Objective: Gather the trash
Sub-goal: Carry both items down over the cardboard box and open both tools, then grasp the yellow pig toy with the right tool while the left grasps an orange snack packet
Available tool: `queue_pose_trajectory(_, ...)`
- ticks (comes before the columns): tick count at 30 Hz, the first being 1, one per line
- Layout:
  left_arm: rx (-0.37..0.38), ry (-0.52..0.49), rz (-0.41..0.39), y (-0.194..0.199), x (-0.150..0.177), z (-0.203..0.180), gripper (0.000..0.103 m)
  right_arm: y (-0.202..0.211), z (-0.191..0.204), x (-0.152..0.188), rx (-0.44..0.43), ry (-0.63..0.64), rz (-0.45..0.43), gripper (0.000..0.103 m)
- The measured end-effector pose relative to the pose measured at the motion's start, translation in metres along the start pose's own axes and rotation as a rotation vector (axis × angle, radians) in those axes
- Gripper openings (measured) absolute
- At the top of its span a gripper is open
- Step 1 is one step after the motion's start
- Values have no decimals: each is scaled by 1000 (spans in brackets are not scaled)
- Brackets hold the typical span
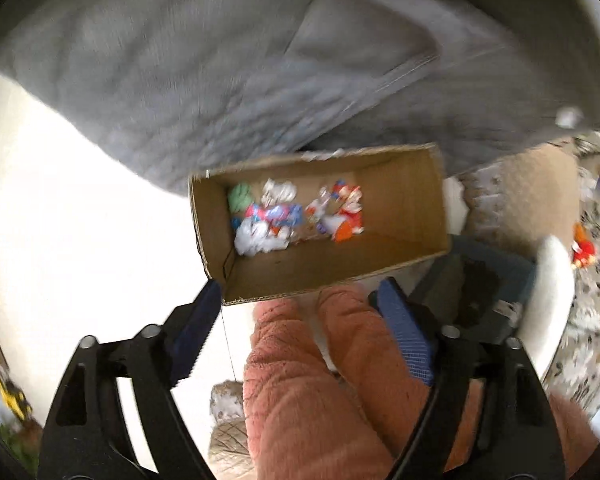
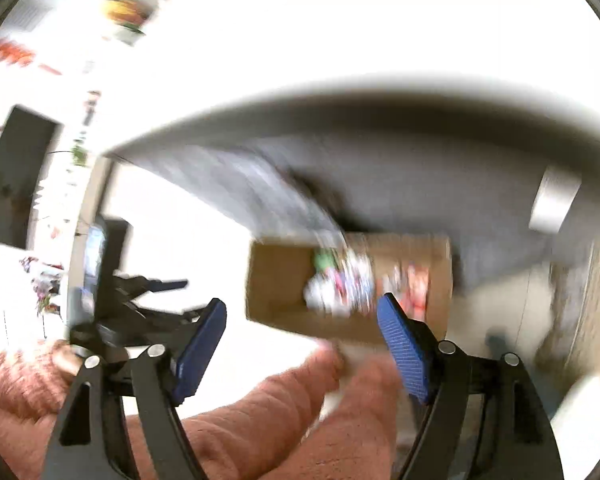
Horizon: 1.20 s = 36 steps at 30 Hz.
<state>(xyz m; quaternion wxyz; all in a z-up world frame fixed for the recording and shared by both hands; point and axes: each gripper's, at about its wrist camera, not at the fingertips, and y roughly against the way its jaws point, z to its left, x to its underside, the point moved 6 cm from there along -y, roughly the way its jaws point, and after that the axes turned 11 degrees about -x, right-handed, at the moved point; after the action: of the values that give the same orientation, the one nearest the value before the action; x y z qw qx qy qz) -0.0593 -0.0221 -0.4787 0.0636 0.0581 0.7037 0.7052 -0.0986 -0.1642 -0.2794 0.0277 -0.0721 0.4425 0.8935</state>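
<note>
Cardboard box (image 1: 404,216) holds wrappers (image 1: 296,216) | grey sofa (image 1: 180,80) behind | both grippers spread (empty)

Both views bright, daylight-like. Floor (image 1: 80,220) blown out to near white in both; glare strongest across top of right wrist view. Motion blur throughout, heavier in right wrist view: cardboard box (image 2: 348,284) smeared. Fisheye bending and dark vignette at edges. Shadow under grey sofa (image 2: 380,168).
</note>
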Motion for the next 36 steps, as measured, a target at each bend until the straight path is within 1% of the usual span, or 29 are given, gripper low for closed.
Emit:
queue_pose_trajectory(1,1,-20,-39,24,-1,-1,85,23,11,-14,15,41,-64,94)
queue_pose_trajectory(2,-3,-27,-58,32,-2,1,87,52,17,-37,62,76,-171,98)
queue_pose_trajectory(3,-13,-30,-82,45,-4,2,87,72,15,-54,101,77,-247,98)
queue_pose_trajectory(4,-24,-23,-117,61,-9,5,87,92,3,-78,112,10,-321,98)
queue_pose_trajectory(5,-35,-14,-144,71,-12,8,87,100,-8,-92,71,-67,-354,98)
queue_pose_trajectory(6,-53,-5,-175,85,-18,11,87,107,-25,-108,3,-185,-391,98)
queue_pose_trajectory(7,-64,2,-195,91,-21,15,87,111,-48,-126,-66,-323,-437,98)
queue_pose_trajectory(8,-71,10,-214,100,-24,17,87,111,-63,-139,-76,-392,-459,98)
queue_pose_trajectory(9,-76,20,-231,109,-26,19,87,110,-78,-152,-66,-462,-477,98)
queue_pose_trajectory(11,-85,43,-257,124,-31,25,88,105,-98,-178,-64,-552,-502,97)
queue_pose_trajectory(12,-89,51,-263,127,-32,27,88,101,-112,-189,-18,-613,-506,97)
queue_pose_trajectory(15,-103,82,-284,138,-31,34,88,93,-138,-208,54,-724,-507,96)
queue_pose_trajectory(16,-109,95,-293,144,-32,37,88,90,-146,-216,62,-749,-512,96)
queue_pose_trajectory(18,-118,105,-307,145,-31,41,88,90,-150,-228,103,-745,-518,94)
queue_pose_trajectory(19,-125,112,-313,148,-31,44,88,88,-151,-237,140,-726,-505,88)
queue_pose_trajectory(20,-131,119,-321,151,-34,46,88,90,-152,-238,167,-712,-500,73)
queue_pose_trajectory(21,-130,123,-326,151,-35,46,88,89,-153,-244,210,-691,-486,65)
queue_pose_trajectory(22,-128,130,-335,155,-39,48,88,88,-154,-248,225,-676,-477,62)
queue_pose_trajectory(24,-121,139,-356,158,-47,47,88,85,-152,-252,198,-651,-445,55)
queue_pose_trajectory(25,-115,146,-367,161,-55,49,88,85,-152,-248,176,-654,-438,47)
queue_pose_trajectory(26,-110,154,-376,165,-64,50,88,85,-151,-244,142,-661,-429,47)
queue_pose_trajectory(27,-107,161,-384,167,-69,50,88,89,-148,-239,142,-647,-431,47)
queue_pose_trajectory(30,-114,176,-424,178,-104,51,88,106,-131,-228,199,-539,-439,47)
queue_pose_trajectory(32,-153,182,-436,180,-140,49,88,119,-114,-220,198,-477,-452,47)
queue_pose_trajectory(33,-155,181,-434,179,-151,48,88,124,-106,-215,192,-454,-457,47)
queue_pose_trajectory(36,-174,148,-418,168,-201,44,88,140,-74,-196,137,-383,-472,47)
